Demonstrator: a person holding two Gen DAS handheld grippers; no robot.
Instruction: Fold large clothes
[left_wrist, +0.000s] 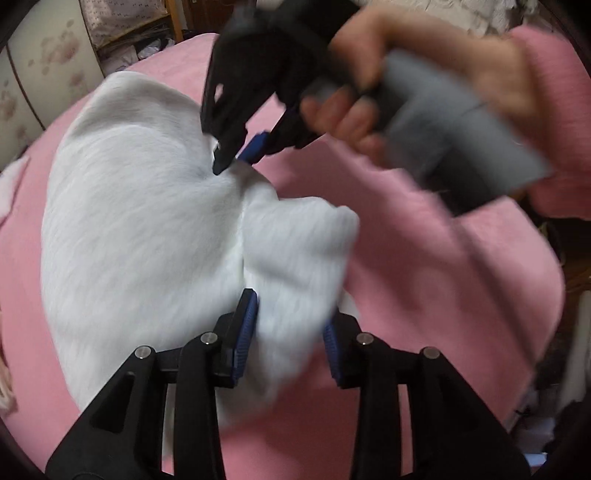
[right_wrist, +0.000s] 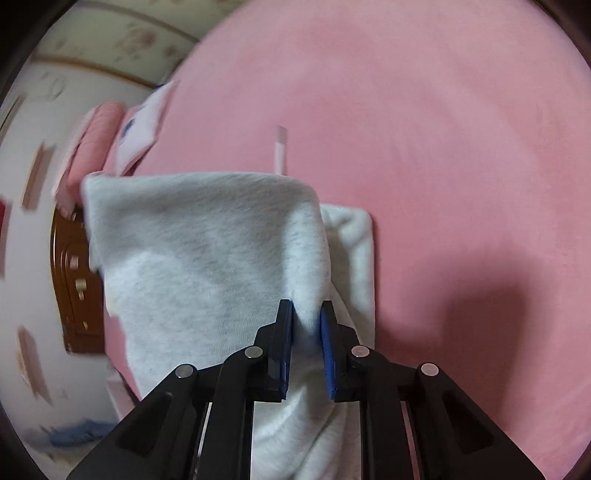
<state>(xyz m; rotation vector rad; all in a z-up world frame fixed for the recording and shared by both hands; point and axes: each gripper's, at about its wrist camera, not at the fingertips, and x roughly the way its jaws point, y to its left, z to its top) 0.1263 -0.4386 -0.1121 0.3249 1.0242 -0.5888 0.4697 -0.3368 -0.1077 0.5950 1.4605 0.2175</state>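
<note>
Left wrist view: pale grey garment (left_wrist: 147, 229) bunched on pink bedsheet (left_wrist: 424, 266), blurred, left gripper (left_wrist: 291, 328) pinching a fold, right gripper (right_wrist: 306, 332) clamped on another fold, hand (left_wrist: 388, 85) gripping its handle, floral wall (left_wrist: 33, 70) behind.

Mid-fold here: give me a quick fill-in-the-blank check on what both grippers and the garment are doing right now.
1. The garment held by the right gripper is light ____ in colour.
2. It lies on a ____ bedsheet.
3. The left gripper has ____ between its pads.
4. The hand holds the ____ gripper.

Missing words: grey; pink; fabric; right
</note>
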